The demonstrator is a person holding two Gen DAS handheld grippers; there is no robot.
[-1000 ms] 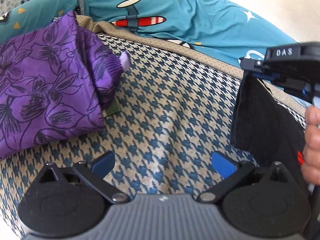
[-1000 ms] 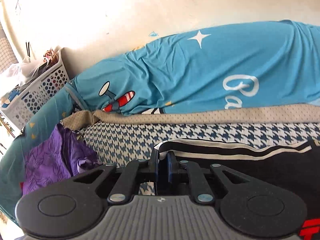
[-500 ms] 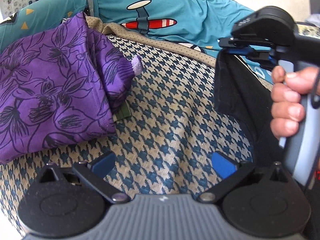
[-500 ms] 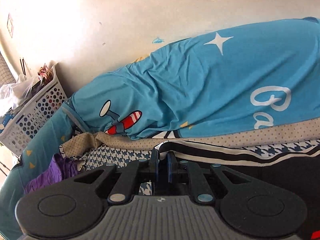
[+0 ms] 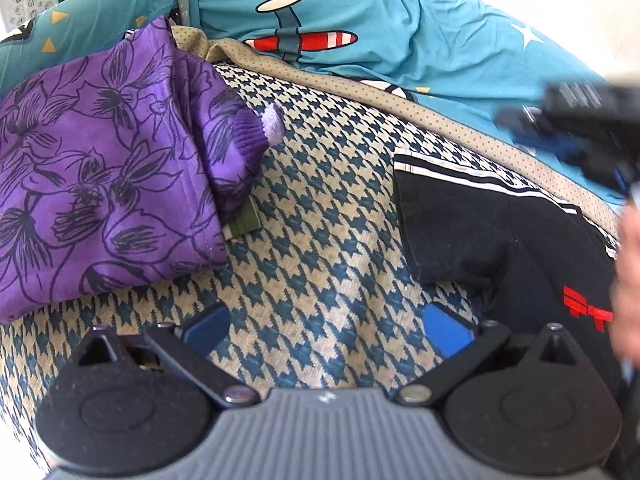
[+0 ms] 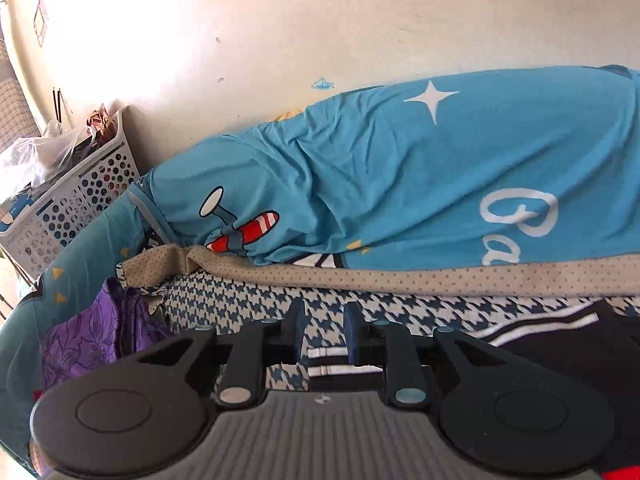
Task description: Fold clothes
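A black garment (image 5: 500,240) with white hem stripes and a red print lies flat on the houndstooth bed cover (image 5: 320,220), at the right of the left wrist view. My left gripper (image 5: 326,332) hovers open over bare cover just left of it, nothing between its blue pads. My right gripper (image 6: 324,332) is opening; its pads stand a little apart and press on nothing, with the striped hem (image 6: 344,360) lying below the gap. In the left wrist view the right gripper (image 5: 560,140) is a blur above the garment's far edge. A purple floral garment (image 5: 100,200) lies crumpled at the left.
A blue sheet with an airplane print (image 6: 400,184) is bunched along the wall behind a tan dotted cloth (image 6: 400,276). A white perforated laundry basket (image 6: 72,204) stands at the far left. A hand (image 5: 628,280) shows at the right edge.
My right gripper has let go of the black garment's striped corner, which has dropped flat onto the cover. That gripper has drawn away to the right. The left gripper stays put, open.
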